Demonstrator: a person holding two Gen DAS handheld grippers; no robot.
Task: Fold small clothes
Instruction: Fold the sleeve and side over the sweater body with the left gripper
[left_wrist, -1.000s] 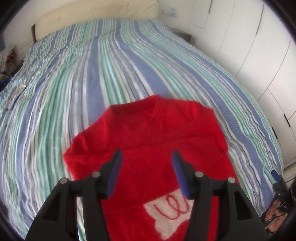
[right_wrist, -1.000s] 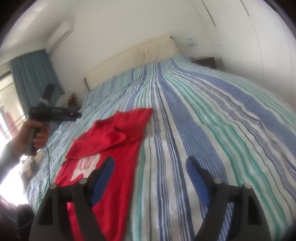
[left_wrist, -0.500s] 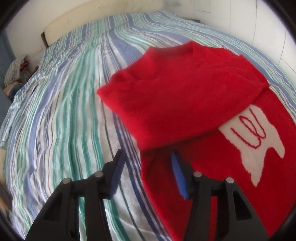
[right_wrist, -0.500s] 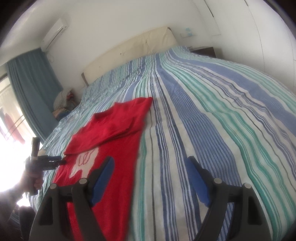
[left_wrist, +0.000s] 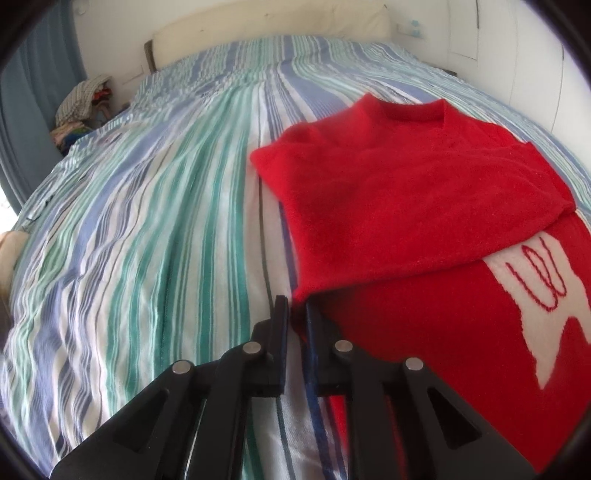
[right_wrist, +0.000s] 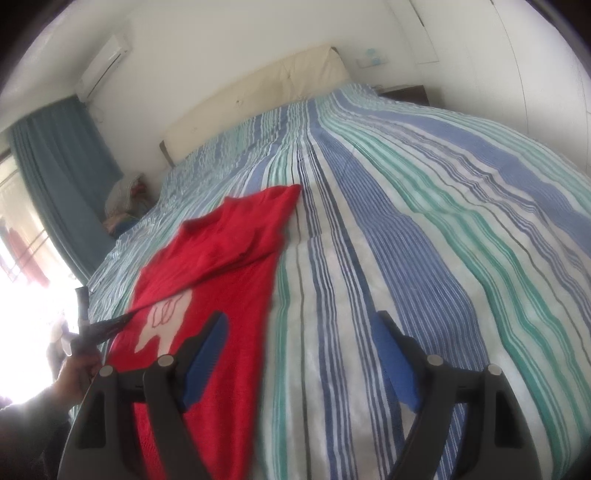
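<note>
left tool (left_wrist: 295, 317): your jaws have just been closing and now pinch the near left corner of the sweater's (left_wrist: 424, 206) folded flap.
right tool (right_wrist: 299, 354): gaping wide, holding nothing.
sweater: red, center right of left view, collar far, long axis running away from you.
room: bare bed (left_wrist: 147, 221) left and beyond.

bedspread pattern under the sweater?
Lengthwise stripes in blue, green and white on the bedspread, the red sweater lying on it. Clearest in the right wrist view.
</note>
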